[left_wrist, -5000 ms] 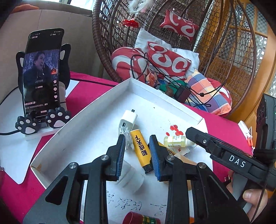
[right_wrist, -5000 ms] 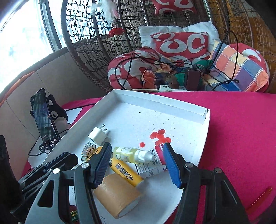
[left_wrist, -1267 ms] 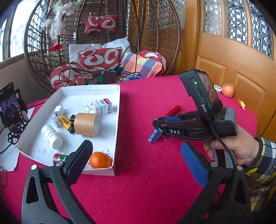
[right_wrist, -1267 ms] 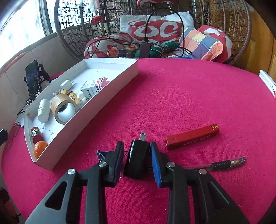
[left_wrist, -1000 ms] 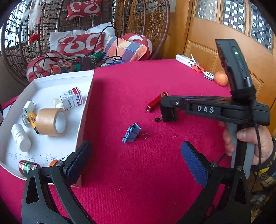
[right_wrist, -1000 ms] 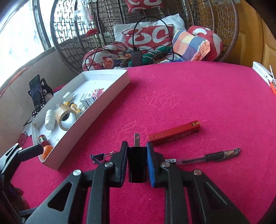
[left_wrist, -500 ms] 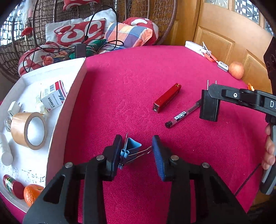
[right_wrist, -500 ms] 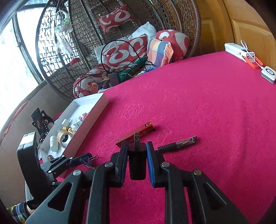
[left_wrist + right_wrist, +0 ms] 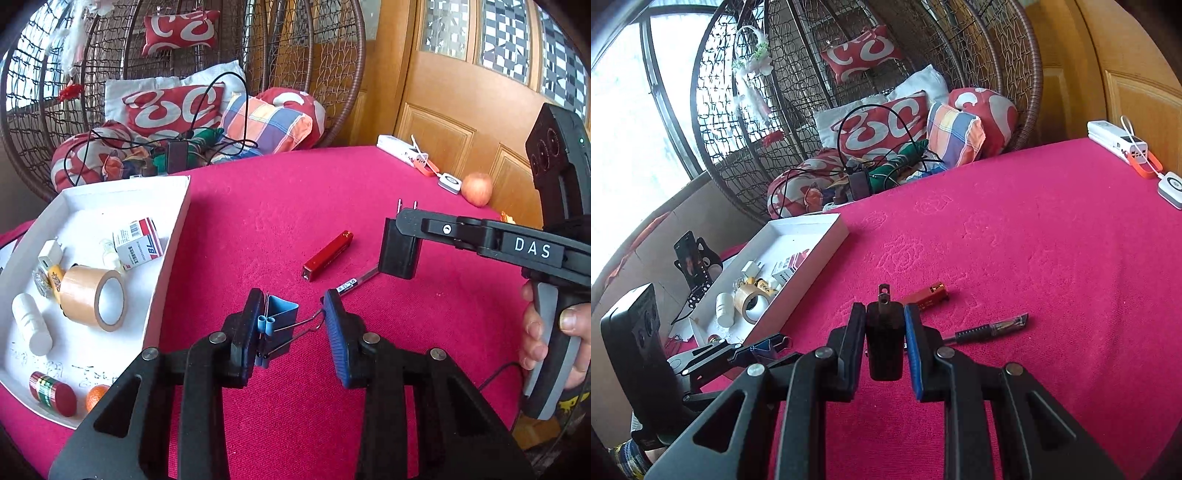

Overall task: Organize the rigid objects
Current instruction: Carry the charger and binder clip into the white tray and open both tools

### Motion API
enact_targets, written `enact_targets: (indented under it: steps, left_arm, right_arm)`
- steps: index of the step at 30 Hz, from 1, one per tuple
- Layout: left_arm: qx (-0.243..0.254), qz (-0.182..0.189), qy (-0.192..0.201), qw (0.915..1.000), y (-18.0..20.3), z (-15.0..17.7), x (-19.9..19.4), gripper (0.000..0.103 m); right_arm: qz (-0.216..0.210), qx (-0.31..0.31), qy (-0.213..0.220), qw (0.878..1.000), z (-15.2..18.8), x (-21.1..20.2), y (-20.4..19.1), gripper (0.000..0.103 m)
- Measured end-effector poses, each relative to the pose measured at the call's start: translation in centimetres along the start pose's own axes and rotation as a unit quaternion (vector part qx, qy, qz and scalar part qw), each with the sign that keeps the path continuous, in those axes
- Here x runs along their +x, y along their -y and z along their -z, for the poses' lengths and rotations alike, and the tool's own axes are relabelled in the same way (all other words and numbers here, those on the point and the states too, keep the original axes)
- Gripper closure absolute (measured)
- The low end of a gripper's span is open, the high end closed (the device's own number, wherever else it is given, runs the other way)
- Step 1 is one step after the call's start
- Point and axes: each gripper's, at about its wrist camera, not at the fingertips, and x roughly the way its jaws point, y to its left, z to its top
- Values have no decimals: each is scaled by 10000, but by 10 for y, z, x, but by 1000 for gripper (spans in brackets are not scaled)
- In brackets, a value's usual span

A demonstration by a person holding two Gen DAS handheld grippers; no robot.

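The left gripper [image 9: 293, 323] clamps a blue binder clip [image 9: 277, 319], its wire handles spanning the gap to the right-hand jaw, above a red-covered counter [image 9: 332, 199]. Beyond the jaws lie a red bar [image 9: 327, 255] and a pen [image 9: 356, 282]; to their left sits a white tray [image 9: 173, 236]. To their right, the right gripper [image 9: 400, 227] holds a black plug adapter [image 9: 399, 253] off the counter.

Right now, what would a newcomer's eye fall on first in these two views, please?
Most striking is the bright pink tablecloth, with both grippers lifted over it and loaded: the left gripper pinches blue binder clips, and the right gripper clamps a black plug adapter. Next comes the white tray at the left, crowded with small items, a brown tape roll among them.
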Motion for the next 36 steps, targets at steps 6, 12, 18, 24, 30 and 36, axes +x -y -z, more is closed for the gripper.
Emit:
enact_targets:
  steps: [6,12,18,24,30,36]
  left_arm:
    - [-137,-16,325,9994,-10,-9,-22,70]
    - [-318,-90,527,9981,-27,-11,-37,70]
    - [-534,-272,702,9957,-51,-12,-50,70]
    - [-614,-571,778,9934,-81,-16,-60,70]
    - [-742,-824,815,9905,-116,-27,-66,70]
    - [-1063,-970,727,9869,-154,-38,-58,70]
  right_arm:
    - [-22,-140,44,9999,-5,-1,-12,83]
    - [-43,-313,20,9995,-7,0,-25,83]
    - [-42,-480,-2,9988,-13,5,-39,83]
    - [-53,-686,-7,9976,-26,12,-54,83]
    - [-135,-911,40,9957,-40,22,-77,83]
    - [-266,-1111,-2,9935,-53,40,-101,83]
